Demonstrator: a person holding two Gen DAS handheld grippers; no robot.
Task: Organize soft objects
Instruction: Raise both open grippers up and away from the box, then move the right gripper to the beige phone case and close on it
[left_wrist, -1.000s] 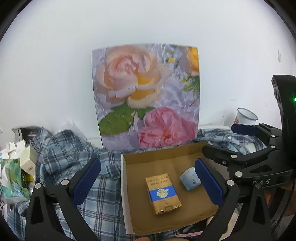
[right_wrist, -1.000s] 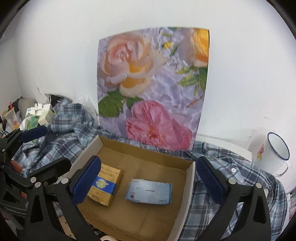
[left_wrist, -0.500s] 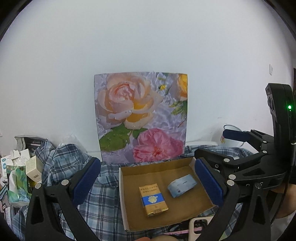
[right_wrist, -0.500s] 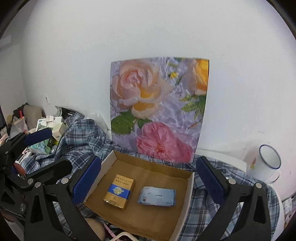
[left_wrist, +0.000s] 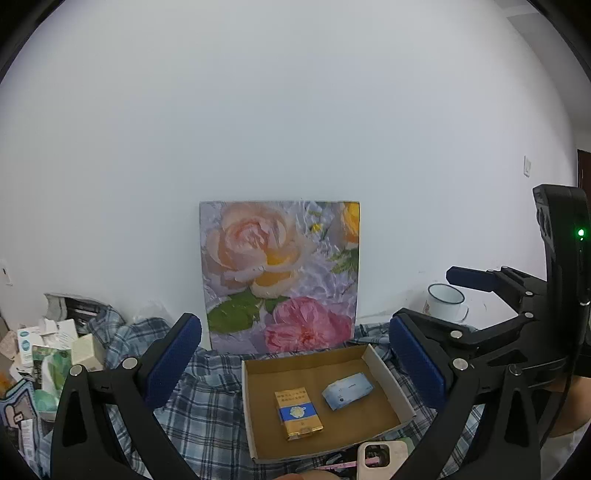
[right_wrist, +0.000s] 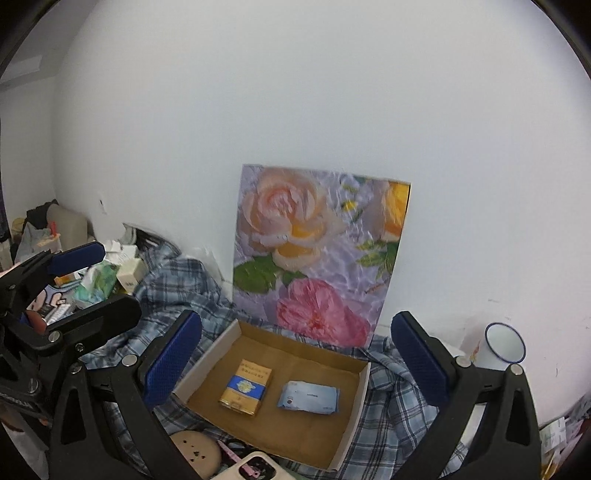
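Left gripper (left_wrist: 295, 363): you are holding it wide apart and empty, hovering well back from the box, so nothing is being carried.
Right gripper (right_wrist: 297, 363): likewise spread and empty, raised above the near rim.
Cardboard box (left_wrist: 384, 373): sitting on the plaid cloth (left_wrist: 207, 413), serving as the collection tray.
Gold packet (left_wrist: 298, 412): lying flat inside, at the box's left.
Blue tissue pack (left_wrist: 347, 390): lying beside it, apart, 2 items in total.
Clutter pile (left_wrist: 44, 354): probably supplying your next soft item.

A rumpled plaid cloth (left_wrist: 207, 410) covers the surface — a cardboard tray (left_wrist: 384, 373) rests directly on it.
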